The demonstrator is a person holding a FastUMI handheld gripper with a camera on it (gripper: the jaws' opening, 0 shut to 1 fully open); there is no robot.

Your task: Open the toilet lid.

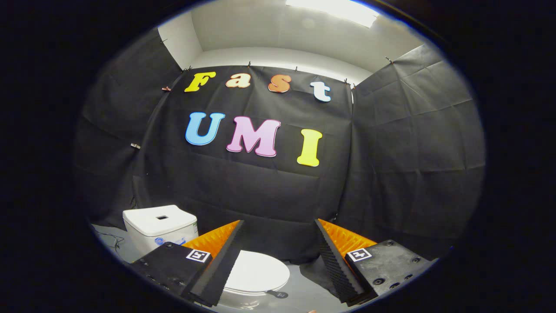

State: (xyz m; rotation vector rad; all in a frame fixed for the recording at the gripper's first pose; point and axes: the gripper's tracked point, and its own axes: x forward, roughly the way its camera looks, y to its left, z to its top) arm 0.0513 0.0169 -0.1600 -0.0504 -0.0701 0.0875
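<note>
The toilet lid (257, 271) is lying flat and closed on the bowl, low in the scene and just ahead of the fingers, partly hidden behind the left finger; the white tank (160, 224) is standing beyond it to the left, against the black cloth wall (260, 191). We are holding the gripper (278, 256) well above the toilet and pointing it mostly at the wall, so the lid is sitting below the line of the fingers rather than between them. The fingers are spread wide apart and are gripping nothing — the gap between them is showing only wall cloth, grey floor (304, 291) and part of the lid. We are judging this as the approach step: no contact is being made, and the lid is not yet raised at all. A small dark tab (278, 294) is showing at the near rim of the lid; what it is we cannot tell at this size. For the next move, we are expecting to need a downward pitch of the gripper and a descent toward the front rim, the edge farthest from the tank, since the hinge appears to be lying on the tank side. The move is calling for one finger under the rim — or both closing on the edge — followed by an upward arc toward the tank.
</note>
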